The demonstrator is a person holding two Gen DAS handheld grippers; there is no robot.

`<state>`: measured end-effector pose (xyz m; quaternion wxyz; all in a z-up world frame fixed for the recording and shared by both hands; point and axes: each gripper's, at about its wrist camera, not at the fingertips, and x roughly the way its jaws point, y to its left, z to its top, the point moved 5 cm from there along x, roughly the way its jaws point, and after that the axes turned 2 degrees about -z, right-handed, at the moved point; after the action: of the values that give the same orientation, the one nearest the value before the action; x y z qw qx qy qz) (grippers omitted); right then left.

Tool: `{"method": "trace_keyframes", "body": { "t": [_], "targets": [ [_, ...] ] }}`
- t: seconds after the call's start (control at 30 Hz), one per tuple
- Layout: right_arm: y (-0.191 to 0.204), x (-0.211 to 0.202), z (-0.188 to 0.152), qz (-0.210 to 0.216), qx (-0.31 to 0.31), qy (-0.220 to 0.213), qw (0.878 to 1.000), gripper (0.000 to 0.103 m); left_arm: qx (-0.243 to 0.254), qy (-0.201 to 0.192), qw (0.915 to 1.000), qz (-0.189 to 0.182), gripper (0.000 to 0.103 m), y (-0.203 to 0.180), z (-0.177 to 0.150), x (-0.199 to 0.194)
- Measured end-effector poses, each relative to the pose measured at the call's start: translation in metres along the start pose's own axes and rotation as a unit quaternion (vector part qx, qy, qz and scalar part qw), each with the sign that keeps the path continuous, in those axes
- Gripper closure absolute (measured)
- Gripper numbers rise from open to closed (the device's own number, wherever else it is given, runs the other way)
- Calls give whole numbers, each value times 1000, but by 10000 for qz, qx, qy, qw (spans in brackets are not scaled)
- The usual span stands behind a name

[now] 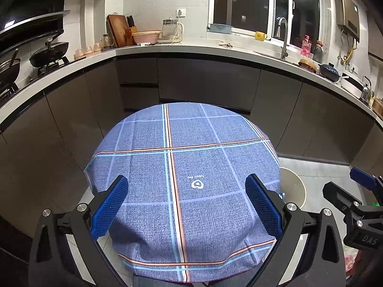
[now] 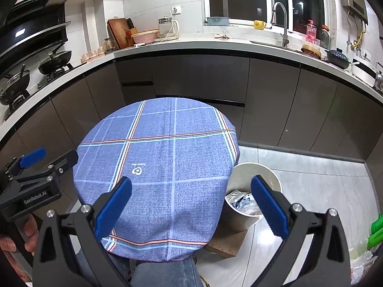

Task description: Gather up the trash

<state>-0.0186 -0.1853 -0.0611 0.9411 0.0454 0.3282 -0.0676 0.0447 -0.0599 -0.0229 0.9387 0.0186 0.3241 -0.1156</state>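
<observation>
1. We are holding both grippers above the round tabletop (image 1: 182, 167), which is covered by a blue plaid cloth and showing no litter at all.
2. We are keeping the left gripper (image 1: 186, 203) with its fingers spread wide and gripping nothing; the right gripper (image 2: 191, 203) is likewise spread and empty.
3. The trash (image 2: 241, 203) (crumpled wrappers, as far as we can tell) is lying inside the pale bin (image 2: 268, 172), which is standing on the floor just beside the tabletop's right edge.
4. We are judging the collecting to be at or near its end, since nothing loose is showing on the cloth.
5. Next we are looking to scan the floor for stray pieces, or simply to draw both grippers back.
</observation>
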Motion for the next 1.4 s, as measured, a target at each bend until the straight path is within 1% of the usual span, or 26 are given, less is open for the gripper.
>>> {"method": "trace_keyframes", "body": {
  "t": [0.67, 1.4],
  "targets": [
    [1, -2, 2, -2, -26, -30, 10000, 3, -18, 34, 10000, -64, 8, 0, 2, 2],
    [1, -3, 5, 33, -66, -57, 10000, 3, 22, -69, 9999, -77, 8, -2, 6, 0]
  ]
}}
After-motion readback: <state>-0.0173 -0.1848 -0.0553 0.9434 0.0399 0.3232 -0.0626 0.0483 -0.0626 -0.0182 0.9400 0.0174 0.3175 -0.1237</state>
